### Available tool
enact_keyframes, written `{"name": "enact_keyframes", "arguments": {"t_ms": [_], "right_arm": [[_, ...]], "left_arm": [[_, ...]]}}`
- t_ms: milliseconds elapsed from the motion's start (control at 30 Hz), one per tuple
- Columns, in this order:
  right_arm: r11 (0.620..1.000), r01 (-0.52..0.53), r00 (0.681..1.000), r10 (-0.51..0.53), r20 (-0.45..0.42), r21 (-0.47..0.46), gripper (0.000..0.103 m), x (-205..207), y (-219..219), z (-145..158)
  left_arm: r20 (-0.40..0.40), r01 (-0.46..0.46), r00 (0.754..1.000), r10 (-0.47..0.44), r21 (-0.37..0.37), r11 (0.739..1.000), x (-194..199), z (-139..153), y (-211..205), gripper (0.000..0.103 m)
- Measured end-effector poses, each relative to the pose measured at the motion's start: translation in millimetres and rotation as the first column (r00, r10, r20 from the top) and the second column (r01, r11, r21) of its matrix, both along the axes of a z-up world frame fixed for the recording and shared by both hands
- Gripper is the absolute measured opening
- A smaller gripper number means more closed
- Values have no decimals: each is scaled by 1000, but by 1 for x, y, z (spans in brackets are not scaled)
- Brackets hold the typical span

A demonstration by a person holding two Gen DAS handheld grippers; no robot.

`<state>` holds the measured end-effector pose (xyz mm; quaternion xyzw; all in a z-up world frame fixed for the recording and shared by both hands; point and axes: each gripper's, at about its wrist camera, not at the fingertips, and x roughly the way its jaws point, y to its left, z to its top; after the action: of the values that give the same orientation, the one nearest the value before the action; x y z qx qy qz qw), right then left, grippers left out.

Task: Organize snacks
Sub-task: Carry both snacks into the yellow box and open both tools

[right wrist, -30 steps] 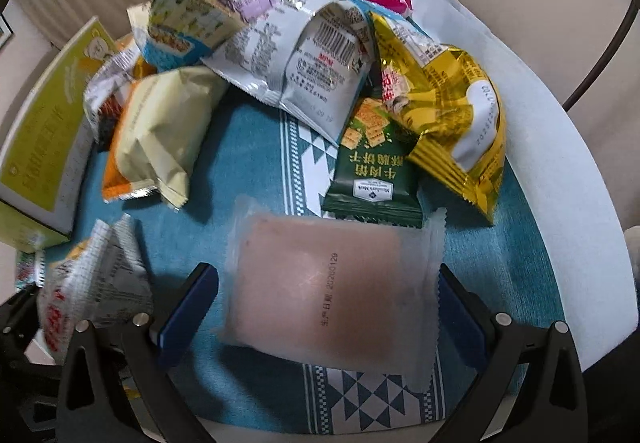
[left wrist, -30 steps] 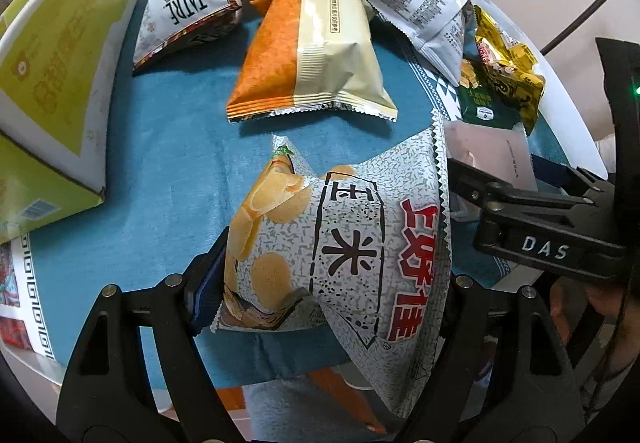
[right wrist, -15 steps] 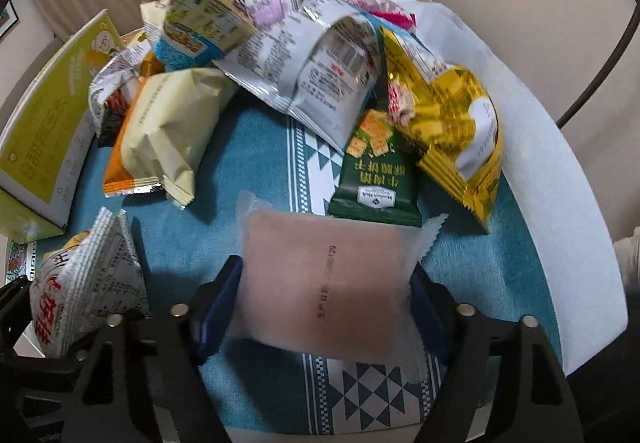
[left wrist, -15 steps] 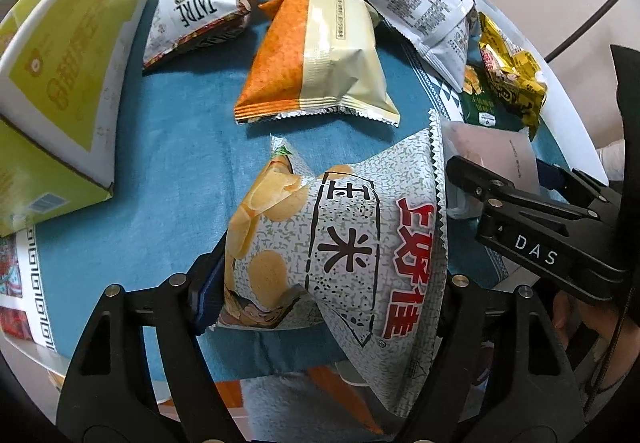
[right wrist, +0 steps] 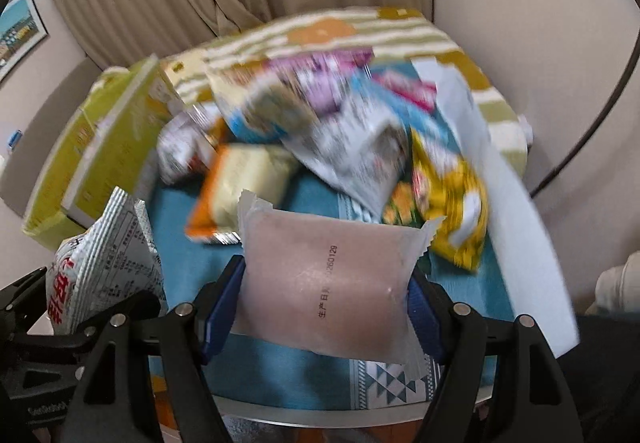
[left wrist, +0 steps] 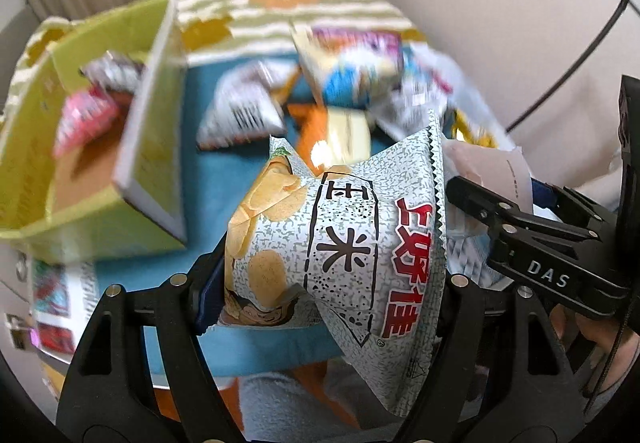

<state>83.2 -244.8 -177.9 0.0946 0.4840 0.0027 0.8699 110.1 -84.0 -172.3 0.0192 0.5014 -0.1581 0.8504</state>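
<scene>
Crinkly foil chip bag [left wrist: 340,243]; smooth pink pouch [right wrist: 324,283].

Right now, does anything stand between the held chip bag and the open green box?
Nothing visible. The left claw holds the chip bag up, with only bare blue tablecloth before the green box. Its raised flap faces the bag.

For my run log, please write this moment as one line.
left claw: shut on chip bag | right claw: shut on pink pack | both lifted off table | box: open
</scene>
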Motion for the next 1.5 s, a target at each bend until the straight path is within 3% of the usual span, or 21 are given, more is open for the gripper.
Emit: {"name": "enact_keyframes", "arguments": {"t_ms": [333,567,733,867,933,967,1000,1100,1300,1500], "right_arm": [[995,-94,984,89,156,23,71,33,63,88],[977,-200,965,182,191,77,71,80,142,114],[968,-229,963,210,171,101,71,103,191,113],[970,-220,969,205,138,103,71,118,222,104],[973,-207,973,194,121,103,71,122,231,100],[975,-198,976,187,113,102,71,123,236,98],[977,-189,978,179,104,98,71,125,239,96],[984,-159,985,152,81,84,71,127,246,91],[987,-149,988,146,41,61,71,132,254,82],[975,-209,978,210,-7,72,71,143,271,63]], "left_arm": [[132,-98,987,97,-1,995,43,77,89,73],[141,-177,976,168,54,983,79,86,175,73],[112,-189,978,178,94,977,99,69,222,73],[70,-147,988,140,101,984,113,47,243,75],[70,-127,990,119,111,986,117,41,246,80],[72,-115,992,107,126,985,119,38,246,95],[79,-105,992,95,134,985,119,37,247,102],[78,-73,995,65,106,992,120,34,256,102],[38,-92,995,91,33,995,121,29,282,102],[30,-129,991,128,35,991,118,25,293,102]]}}
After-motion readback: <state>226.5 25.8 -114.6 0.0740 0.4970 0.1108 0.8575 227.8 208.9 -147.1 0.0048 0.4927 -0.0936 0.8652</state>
